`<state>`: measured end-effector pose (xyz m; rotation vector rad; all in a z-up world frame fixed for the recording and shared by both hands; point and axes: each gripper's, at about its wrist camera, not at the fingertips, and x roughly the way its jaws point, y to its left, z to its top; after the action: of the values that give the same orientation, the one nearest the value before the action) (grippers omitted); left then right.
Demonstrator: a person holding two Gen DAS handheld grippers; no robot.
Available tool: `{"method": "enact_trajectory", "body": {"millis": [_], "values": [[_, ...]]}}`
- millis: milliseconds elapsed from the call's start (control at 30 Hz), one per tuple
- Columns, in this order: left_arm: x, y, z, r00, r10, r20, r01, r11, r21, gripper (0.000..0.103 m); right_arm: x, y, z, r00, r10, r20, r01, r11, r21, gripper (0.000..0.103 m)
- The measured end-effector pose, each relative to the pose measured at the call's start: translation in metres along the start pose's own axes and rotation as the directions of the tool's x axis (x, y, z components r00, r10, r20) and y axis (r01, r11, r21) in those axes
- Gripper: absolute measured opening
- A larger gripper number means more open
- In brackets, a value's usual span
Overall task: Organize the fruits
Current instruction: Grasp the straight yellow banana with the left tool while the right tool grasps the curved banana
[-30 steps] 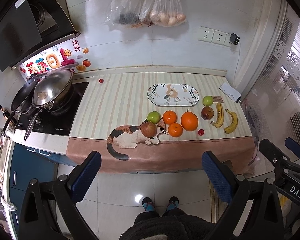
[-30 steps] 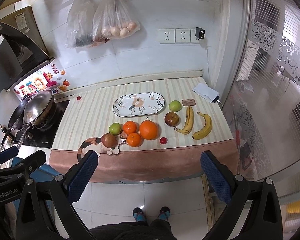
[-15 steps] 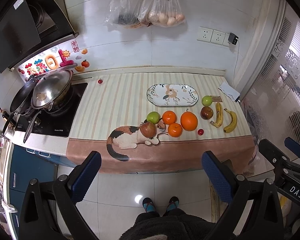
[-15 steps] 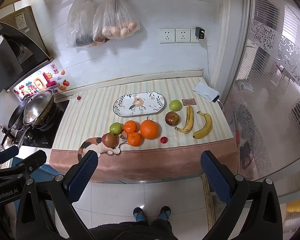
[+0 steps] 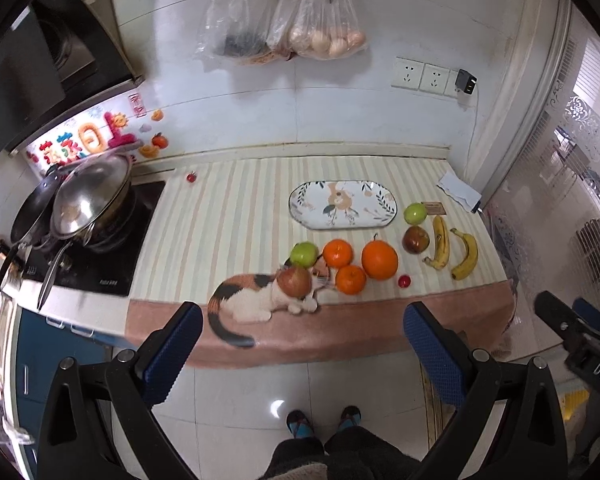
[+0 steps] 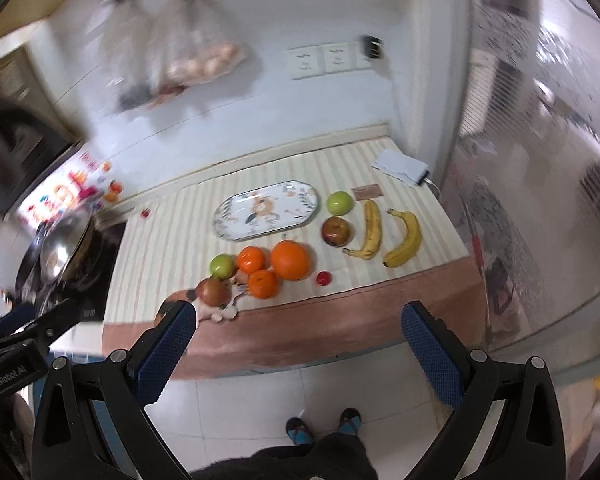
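Observation:
Fruit lies on a striped counter cloth (image 5: pixel 228 216): a big orange (image 5: pixel 379 259) (image 6: pixel 290 260), two tangerines (image 5: pixel 337 252) (image 5: pixel 351 279), two green apples (image 5: pixel 304 254) (image 5: pixel 415 213), two red apples (image 5: pixel 295 282) (image 5: pixel 416 239), two bananas (image 5: pixel 440 243) (image 5: pixel 465 254) and a small red fruit (image 5: pixel 404 280). An empty patterned oval plate (image 5: pixel 342 204) (image 6: pixel 265 210) sits behind them. My left gripper (image 5: pixel 304 348) and right gripper (image 6: pixel 300 344) are both open and empty, held high over the floor in front of the counter.
A stove with lidded pans (image 5: pixel 88 196) is at the left. Plastic bags (image 5: pixel 288 20) and scissors hang on the wall. A folded paper (image 5: pixel 458 192) lies at the back right. The person's feet (image 5: pixel 324 424) stand on the tiled floor.
Both grippers have moved toward the counter, so the fruit looks a little larger. The right wrist view has swung and is blurred. No fruit has moved.

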<state>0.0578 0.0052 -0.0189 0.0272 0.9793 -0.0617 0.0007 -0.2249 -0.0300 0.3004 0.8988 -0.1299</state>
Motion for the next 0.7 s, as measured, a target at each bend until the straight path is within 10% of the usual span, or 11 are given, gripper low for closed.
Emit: {"method": "enact_trajectory", "body": {"millis": [433, 700], "values": [[0.160, -0.131, 0.078, 0.976, -0.042, -0.213, 0.087, 0.974, 0.210, 0.097, 0.161, -0.148, 0.062, 0.989, -0.088, -0.118, 0.114, 0.965, 0.234, 0.101], [0.297, -0.254, 0.121, 0.890, -0.047, -0.454, 0.188, 0.944, 0.271, 0.072, 0.317, -0.234, 0.095, 0.951, -0.031, -0.307, 0.131, 0.942, 0.310, 0.078]]}}
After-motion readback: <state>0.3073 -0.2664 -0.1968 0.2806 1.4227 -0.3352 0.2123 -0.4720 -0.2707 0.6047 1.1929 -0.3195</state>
